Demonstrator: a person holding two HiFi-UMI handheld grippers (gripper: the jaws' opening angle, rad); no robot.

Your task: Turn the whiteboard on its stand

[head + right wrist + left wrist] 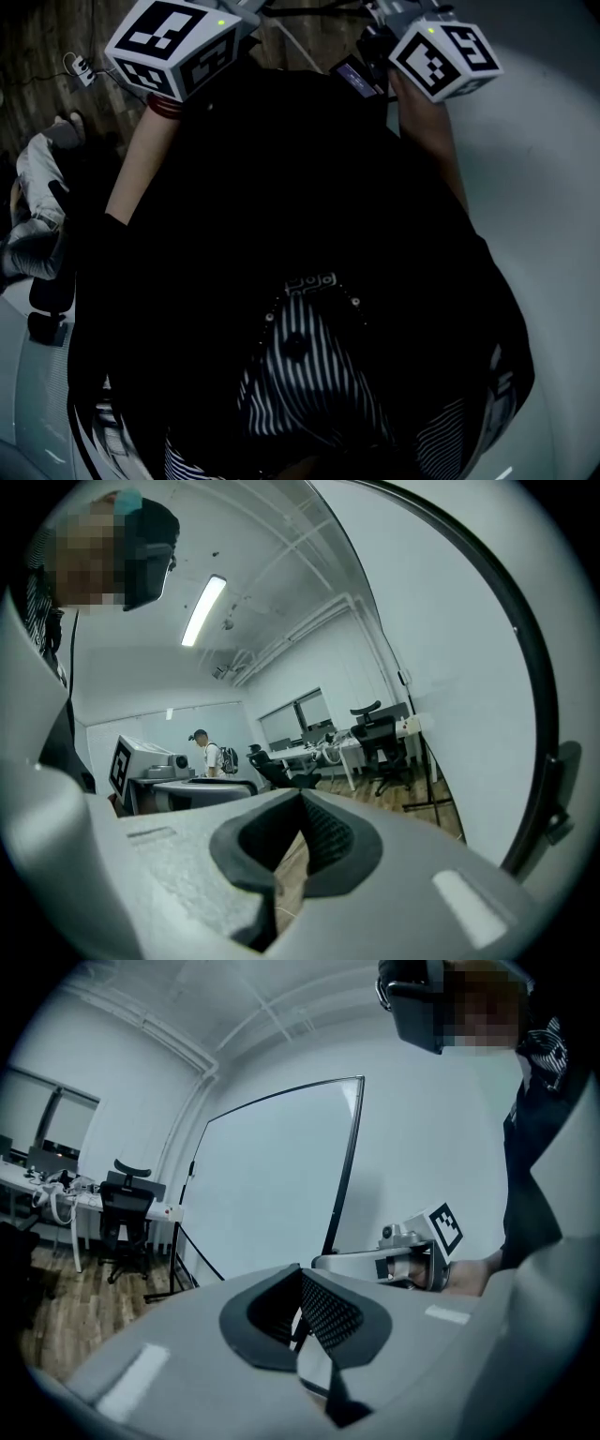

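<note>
The whiteboard (272,1180) is a tall white panel in a thin dark frame, standing upright ahead in the left gripper view. Its black stand post and brace (184,1255) reach the wood floor. My left gripper (300,1279) is shut with nothing in it, short of the board. In the right gripper view the whiteboard (450,639) fills the right side, with its dark frame edge (525,658) and a bracket (561,794) close by. My right gripper (302,803) is shut with nothing in it, beside the board and apart from it. The head view shows only the marker cubes (173,42) (445,56).
Desks and black office chairs (127,1208) stand at the far left by the windows. Another person with a backpack (204,754) stands far back. More chairs and a desk (380,738) sit beyond the board's stand. A bag and a chair (37,244) lie to my left.
</note>
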